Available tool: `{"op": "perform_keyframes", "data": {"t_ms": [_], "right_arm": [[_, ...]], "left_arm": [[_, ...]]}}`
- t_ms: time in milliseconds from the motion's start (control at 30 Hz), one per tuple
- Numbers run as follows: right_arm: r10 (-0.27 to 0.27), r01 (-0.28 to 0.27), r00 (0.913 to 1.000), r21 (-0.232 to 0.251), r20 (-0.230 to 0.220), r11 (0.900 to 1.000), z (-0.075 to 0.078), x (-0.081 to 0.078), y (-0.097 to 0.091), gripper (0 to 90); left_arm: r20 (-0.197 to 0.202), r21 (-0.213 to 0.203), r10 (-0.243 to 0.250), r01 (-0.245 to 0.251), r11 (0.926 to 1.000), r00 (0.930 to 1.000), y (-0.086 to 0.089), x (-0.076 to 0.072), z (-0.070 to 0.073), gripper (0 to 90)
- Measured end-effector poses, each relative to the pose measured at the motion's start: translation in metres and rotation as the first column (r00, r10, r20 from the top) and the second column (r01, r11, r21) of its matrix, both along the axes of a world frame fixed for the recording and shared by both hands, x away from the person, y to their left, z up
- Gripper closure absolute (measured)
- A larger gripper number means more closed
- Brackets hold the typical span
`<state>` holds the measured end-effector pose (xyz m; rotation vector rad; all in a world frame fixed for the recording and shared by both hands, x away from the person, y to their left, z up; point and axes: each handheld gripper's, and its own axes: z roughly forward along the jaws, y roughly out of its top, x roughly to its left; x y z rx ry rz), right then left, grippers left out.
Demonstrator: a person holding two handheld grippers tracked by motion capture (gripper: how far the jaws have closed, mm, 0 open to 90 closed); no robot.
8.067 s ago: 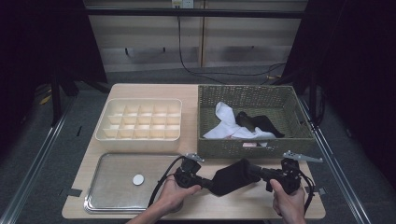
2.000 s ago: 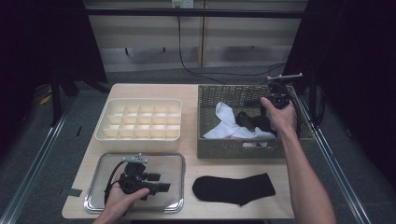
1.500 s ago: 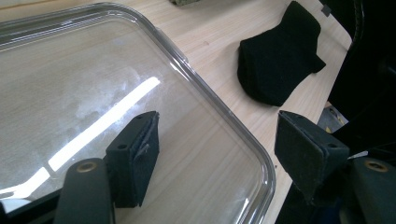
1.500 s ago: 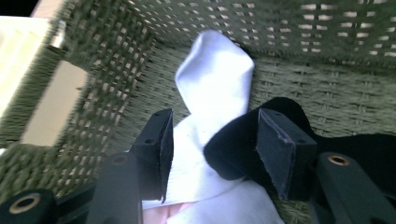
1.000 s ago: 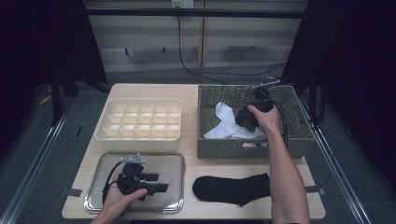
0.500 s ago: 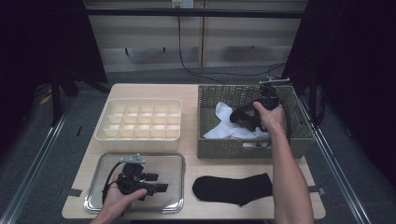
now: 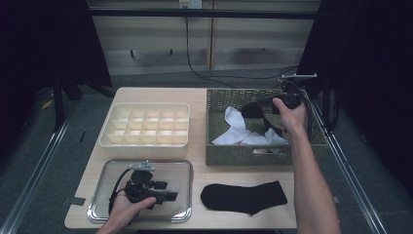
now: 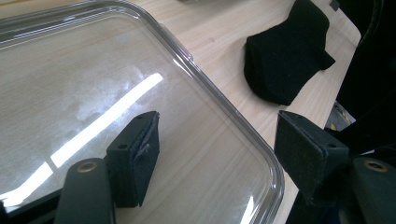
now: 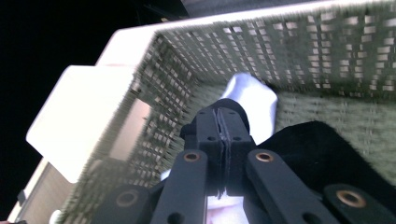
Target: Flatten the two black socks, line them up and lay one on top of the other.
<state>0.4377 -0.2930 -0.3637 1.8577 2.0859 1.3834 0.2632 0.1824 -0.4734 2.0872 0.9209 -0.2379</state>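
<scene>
Above the woven basket [image 7: 214,146] at the bench's far right corner, the black sock [image 7: 254,110] hangs from the right gripper [image 7: 265,103], clear of the basket floor. The jaws are pressed together on the fabric — in the right gripper view the pads [image 9: 219,126] meet with only a thin seam between them, and the sock [image 9: 322,154] drapes off to one side of them. The right hand [image 7: 291,113] holds the tool over the basket's right half, with the forearm reaching in from the near edge.

Below the lifted sock, white socks [image 7: 238,127] lie on the basket floor; one white toe [image 9: 252,100] shows just past the jaw tips in the right gripper view.

On the bare bench in front of the basket, near the front edge, a second black sock [image 7: 243,196] lies flat with its toe pointing left.

At the near left corner, the left gripper [image 7: 171,196] rests on the clear tray [image 7: 97,214], held by the left hand [image 7: 127,208]. Its jaws stand spread with nothing between the pads [image 8: 140,154] — one pad is over the tray [image 8: 224,112], the other beyond its rim, toward the flat sock [image 8: 289,56].

Behind the tray, toward the far left corner, sits the cream compartment box [image 7: 146,144], just beside the basket.
</scene>
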Motion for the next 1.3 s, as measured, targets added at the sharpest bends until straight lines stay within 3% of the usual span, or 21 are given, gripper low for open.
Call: {"op": "perform_keyframes", "data": {"t_ms": [100, 300, 500, 700, 1300], "right_arm": [[0.009, -0.009, 0.9995, 0.014, 0.032, 0.9999, 0.014, -0.002, 0.002, 88.8], [0.017, -0.019, 0.9974, 0.026, 0.071, 0.9995, 0.028, -0.005, 0.006, 88.8], [0.031, -0.041, 0.9939, 0.089, 0.106, 0.9952, 0.043, -0.010, 0.008, 88.8], [0.029, -0.039, 0.9925, 0.090, 0.119, 0.9952, 0.050, -0.012, 0.006, 88.8], [0.050, -0.062, 0.9807, 0.060, 0.189, 0.9963, 0.092, -0.026, 0.013, 88.8]], "left_arm": [[0.006, 0.004, 0.006, -0.006, 1.0000, 1.0000, 0.001, 0.000, 0.001, 31.2], [0.005, -0.003, 0.010, -0.010, 0.9999, 0.9999, 0.001, -0.001, 0.001, 31.2], [0.002, -0.001, 0.010, -0.010, 1.0000, 1.0000, 0.001, 0.000, 0.000, 31.2], [0.000, 0.004, 0.011, -0.011, 0.9999, 0.9999, 0.000, 0.001, 0.000, 31.2], [0.002, 0.005, 0.013, -0.013, 0.9999, 0.9999, 0.001, 0.001, 0.000, 31.2]]}}
